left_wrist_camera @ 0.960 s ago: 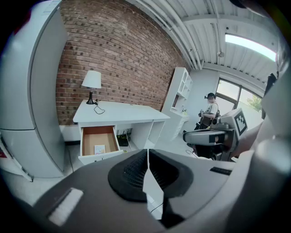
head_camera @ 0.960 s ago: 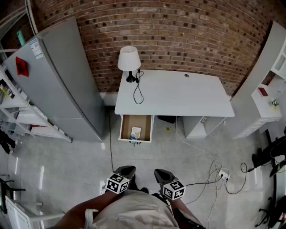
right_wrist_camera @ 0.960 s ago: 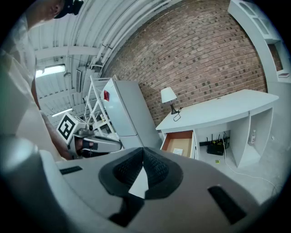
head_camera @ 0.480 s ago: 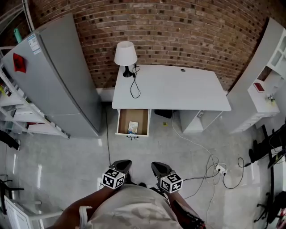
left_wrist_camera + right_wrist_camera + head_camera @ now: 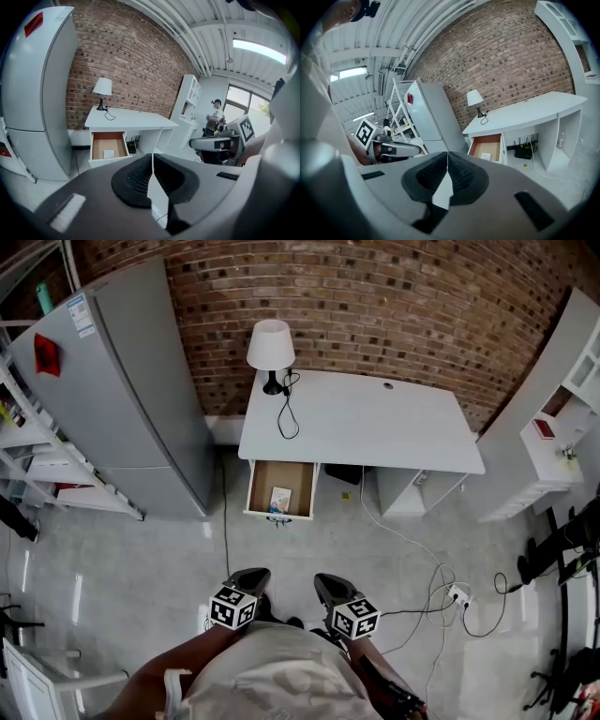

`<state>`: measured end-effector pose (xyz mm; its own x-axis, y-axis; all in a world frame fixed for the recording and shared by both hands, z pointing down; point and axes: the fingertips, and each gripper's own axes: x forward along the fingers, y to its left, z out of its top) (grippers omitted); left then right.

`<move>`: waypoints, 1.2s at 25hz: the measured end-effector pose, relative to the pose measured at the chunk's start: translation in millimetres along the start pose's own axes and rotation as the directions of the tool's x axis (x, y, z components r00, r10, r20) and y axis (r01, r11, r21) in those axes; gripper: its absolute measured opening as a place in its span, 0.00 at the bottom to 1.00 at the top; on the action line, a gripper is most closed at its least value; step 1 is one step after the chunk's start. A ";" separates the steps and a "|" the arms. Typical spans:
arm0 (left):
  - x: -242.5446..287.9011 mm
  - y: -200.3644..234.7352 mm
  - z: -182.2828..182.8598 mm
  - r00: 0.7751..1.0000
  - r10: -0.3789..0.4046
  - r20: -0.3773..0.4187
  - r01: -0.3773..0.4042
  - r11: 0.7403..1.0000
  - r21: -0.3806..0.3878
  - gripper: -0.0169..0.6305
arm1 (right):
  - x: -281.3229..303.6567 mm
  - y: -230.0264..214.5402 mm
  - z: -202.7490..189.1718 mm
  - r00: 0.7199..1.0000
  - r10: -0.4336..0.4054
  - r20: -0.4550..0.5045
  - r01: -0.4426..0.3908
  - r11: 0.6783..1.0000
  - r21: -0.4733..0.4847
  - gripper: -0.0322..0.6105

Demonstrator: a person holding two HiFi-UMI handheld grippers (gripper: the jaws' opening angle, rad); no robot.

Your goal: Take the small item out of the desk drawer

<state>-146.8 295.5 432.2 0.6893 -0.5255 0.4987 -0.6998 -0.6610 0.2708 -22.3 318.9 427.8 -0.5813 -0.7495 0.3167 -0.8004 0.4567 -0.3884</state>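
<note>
Fridge [image 5: 131, 381] flanks desk [image 5: 375, 427]; black cable [image 5: 225, 521] runs beside open drawer [image 5: 265, 486].

The person wears a pale beige top [image 5: 281, 679]. The left gripper [image 5: 247, 579] and right gripper [image 5: 329, 587] each have a smooth grey shell, black ribbed fingers [image 5: 137, 179] and a white cube [image 5: 232, 607] printed with black square markers.
</note>
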 end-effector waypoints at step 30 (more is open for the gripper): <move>-14.9 11.2 -17.4 0.998 0.048 -0.035 -0.048 0.999 0.006 0.05 | 9.3 5.5 -15.3 0.999 0.005 -0.039 -0.004 0.999 0.033 0.06</move>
<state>-168.2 305.2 442.1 0.6479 -0.5378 0.5395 -0.7309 -0.6384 0.2413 -34.3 321.8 441.9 -0.5908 -0.7277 0.3483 -0.7928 0.4435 -0.4181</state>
